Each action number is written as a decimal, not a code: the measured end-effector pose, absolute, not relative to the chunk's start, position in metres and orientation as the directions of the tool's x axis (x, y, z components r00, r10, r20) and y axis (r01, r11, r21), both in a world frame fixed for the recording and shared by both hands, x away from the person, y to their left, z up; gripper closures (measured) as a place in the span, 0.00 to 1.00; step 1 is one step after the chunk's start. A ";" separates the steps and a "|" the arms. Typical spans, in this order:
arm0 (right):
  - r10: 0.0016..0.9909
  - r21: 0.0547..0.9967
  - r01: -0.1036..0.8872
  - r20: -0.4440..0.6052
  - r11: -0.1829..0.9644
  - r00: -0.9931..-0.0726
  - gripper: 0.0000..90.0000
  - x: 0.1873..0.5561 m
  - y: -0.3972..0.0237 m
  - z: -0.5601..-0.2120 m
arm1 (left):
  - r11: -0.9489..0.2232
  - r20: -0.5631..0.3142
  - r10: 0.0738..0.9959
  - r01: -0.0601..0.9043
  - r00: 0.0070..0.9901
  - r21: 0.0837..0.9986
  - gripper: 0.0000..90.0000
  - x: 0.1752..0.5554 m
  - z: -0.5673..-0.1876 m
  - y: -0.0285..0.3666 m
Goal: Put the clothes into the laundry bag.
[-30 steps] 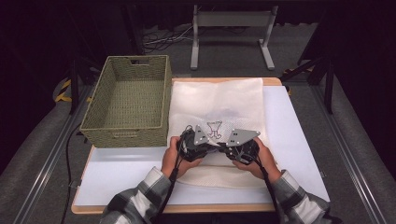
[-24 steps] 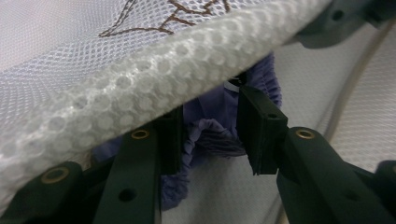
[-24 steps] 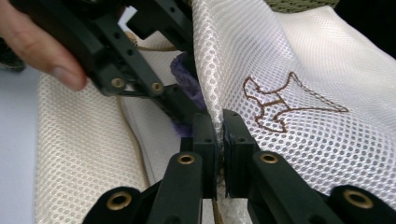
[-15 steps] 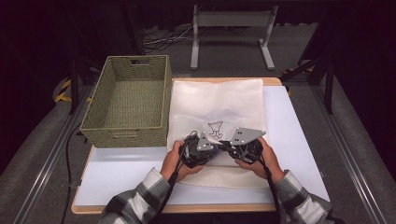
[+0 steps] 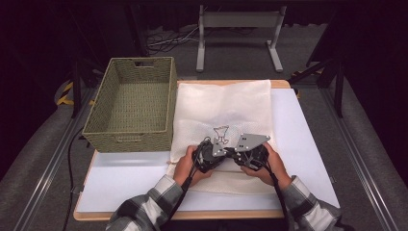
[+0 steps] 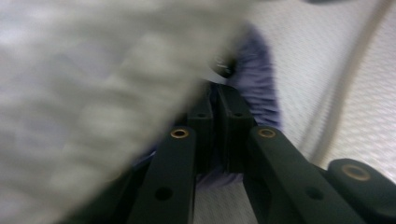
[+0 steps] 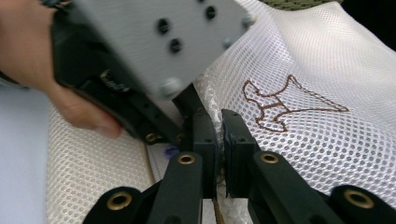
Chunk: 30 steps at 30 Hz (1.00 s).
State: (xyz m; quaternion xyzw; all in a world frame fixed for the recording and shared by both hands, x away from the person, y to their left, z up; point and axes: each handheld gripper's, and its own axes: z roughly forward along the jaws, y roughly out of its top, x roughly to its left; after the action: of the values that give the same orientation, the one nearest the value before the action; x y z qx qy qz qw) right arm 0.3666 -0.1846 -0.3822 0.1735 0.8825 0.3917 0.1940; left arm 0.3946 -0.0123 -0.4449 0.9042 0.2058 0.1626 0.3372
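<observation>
A white mesh bag (image 5: 221,103) with a brown stitched emblem (image 7: 289,105) lies flat on the table. Both grippers meet tip to tip at its near part. My right gripper (image 5: 232,154) (image 7: 218,128) is shut, pinching a raised fold of the mesh (image 7: 303,144). My left gripper (image 5: 222,153) (image 6: 216,102) has just been closing and its jaws now stand almost together on a bluish-purple tab (image 6: 254,70) at the bag's seam. Blurred mesh (image 6: 84,93) hides the left half of the left gripper view. The left gripper's grey plate (image 7: 159,32) sits right above the right jaws.
An empty woven green basket (image 5: 130,137) stands left of the bag, touching its edge. The white tabletop (image 5: 300,130) is bare right of the bag and along the front. A metal stand (image 5: 238,19) is on the floor behind the table.
The left hand has shifted slightly right and down toward the right gripper, so the two grippers sit closer together. The right hand has stayed put.
</observation>
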 end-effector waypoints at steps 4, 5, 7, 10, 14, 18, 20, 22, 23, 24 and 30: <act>0.453 0.753 0.158 -0.202 0.638 -0.868 0.96 0.367 -0.184 -0.384 | -0.689 0.189 0.502 0.258 0.844 0.677 0.99 0.397 -0.446 -0.015; 0.452 0.753 0.159 -0.201 0.639 -0.869 0.96 0.367 -0.184 -0.384 | -0.678 0.189 0.525 0.273 0.830 0.683 0.99 0.399 -0.447 -0.015; 0.449 0.749 0.161 -0.197 0.642 -0.872 0.96 0.367 -0.183 -0.385 | -0.666 0.188 0.544 0.284 0.818 0.690 1.00 0.402 -0.447 -0.014; 0.443 0.743 0.162 -0.197 0.650 -0.874 0.96 0.367 -0.182 -0.386 | -0.659 0.214 0.575 0.292 0.789 0.693 1.00 0.403 -0.447 -0.013; 0.434 0.735 0.163 -0.193 0.658 -0.880 0.96 0.367 -0.181 -0.388 | -0.625 0.213 0.632 0.327 0.745 0.709 1.00 0.406 -0.447 -0.009; 0.416 0.715 0.161 -0.195 0.680 -0.888 0.96 0.366 -0.178 -0.391 | -0.608 0.213 0.657 0.342 0.723 0.717 1.00 0.407 -0.446 -0.006; 0.413 0.713 0.157 -0.201 0.684 -0.888 0.96 0.366 -0.177 -0.392 | -0.592 0.205 0.672 0.350 0.712 0.726 1.00 0.408 -0.446 -0.004; 0.410 0.707 0.161 -0.196 0.689 -0.891 0.95 0.366 -0.177 -0.393 | -0.580 0.192 0.681 0.361 0.707 0.730 1.00 0.409 -0.445 -0.002; 0.408 0.704 0.161 -0.198 0.692 -0.891 0.95 0.366 -0.177 -0.393 | -0.570 0.181 0.686 0.366 0.705 0.735 1.00 0.409 -0.445 -0.001; 0.408 0.701 0.160 -0.201 0.695 -0.891 0.95 0.367 -0.176 -0.394 | -0.566 0.176 0.690 0.372 0.702 0.736 1.00 0.408 -0.444 0.000; 0.401 0.686 0.165 -0.199 0.709 -0.894 0.95 0.368 -0.176 -0.397 | -0.546 0.169 0.708 0.380 0.685 0.747 1.00 0.408 -0.442 0.003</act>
State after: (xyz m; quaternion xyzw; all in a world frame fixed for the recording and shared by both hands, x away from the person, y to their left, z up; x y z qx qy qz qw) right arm 0.3675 -0.1758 -0.3967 0.1558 0.9086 0.3485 0.1694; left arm 0.4083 0.0028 -0.4420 0.8477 0.3211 0.2330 0.3521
